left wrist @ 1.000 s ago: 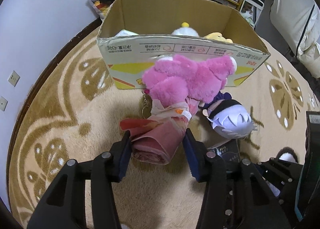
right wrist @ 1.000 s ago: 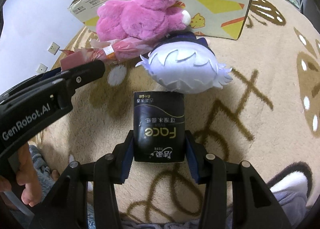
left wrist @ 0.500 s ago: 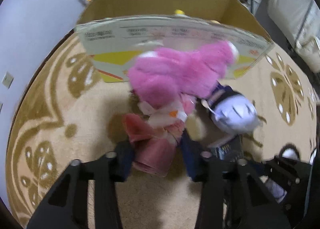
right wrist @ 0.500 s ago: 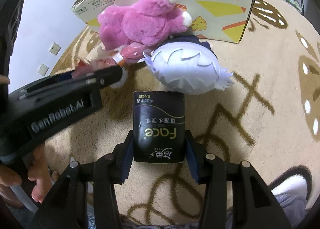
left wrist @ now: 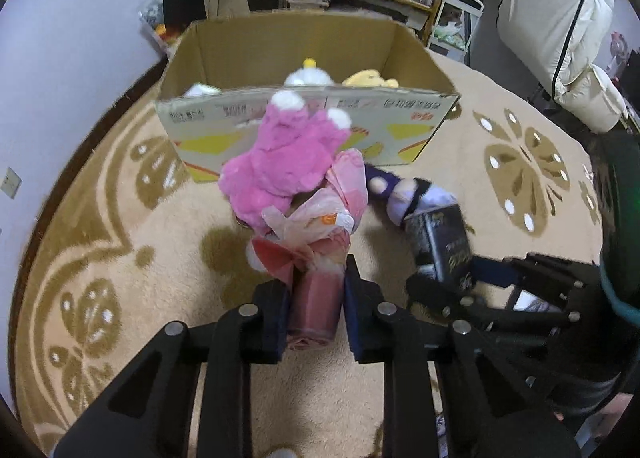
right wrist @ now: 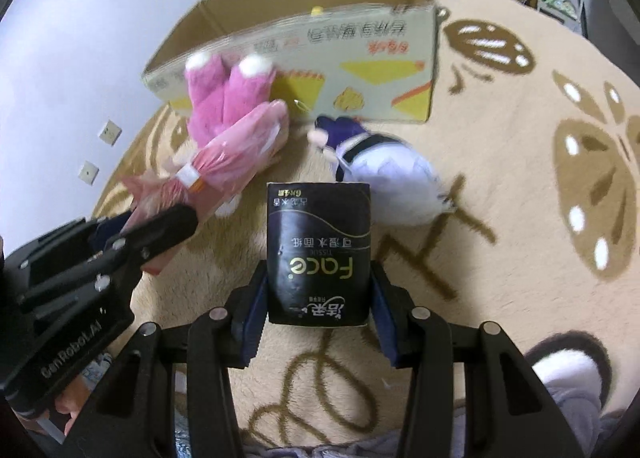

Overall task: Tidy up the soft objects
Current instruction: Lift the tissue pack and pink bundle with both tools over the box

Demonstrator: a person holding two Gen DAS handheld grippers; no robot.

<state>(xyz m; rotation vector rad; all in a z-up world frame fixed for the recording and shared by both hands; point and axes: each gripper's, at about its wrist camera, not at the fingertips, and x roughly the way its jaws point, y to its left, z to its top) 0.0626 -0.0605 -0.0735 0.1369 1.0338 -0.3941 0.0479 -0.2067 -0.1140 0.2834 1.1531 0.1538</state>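
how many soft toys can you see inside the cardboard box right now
3 show above the near wall of the cardboard box: a white one at the left, a white one with a yellow top in the middle, and a yellow one at the right. More may lie hidden lower down.

Hand-held grippers: two, the left hand-held gripper point(left wrist: 315, 308) and the right hand-held gripper point(right wrist: 318, 304)
Cardboard boxes: one cardboard box point(left wrist: 288, 54), open at the top
Pink plush toys: one pink plush toy point(left wrist: 284, 166), part-wrapped in a pink plastic bag point(left wrist: 320, 226)
Purple-and-white plush dolls: one plush doll point(right wrist: 384, 174) on the rug point(left wrist: 120, 218)
Black tissue packs: one tissue pack point(right wrist: 318, 254)
Soft toys showing inside the box: three, a white toy point(left wrist: 202, 89), a white toy with a yellow tip point(left wrist: 308, 74) and a yellow toy point(left wrist: 370, 80)
Wall sockets: two, one wall socket point(right wrist: 110, 132) above a second wall socket point(right wrist: 89, 173)
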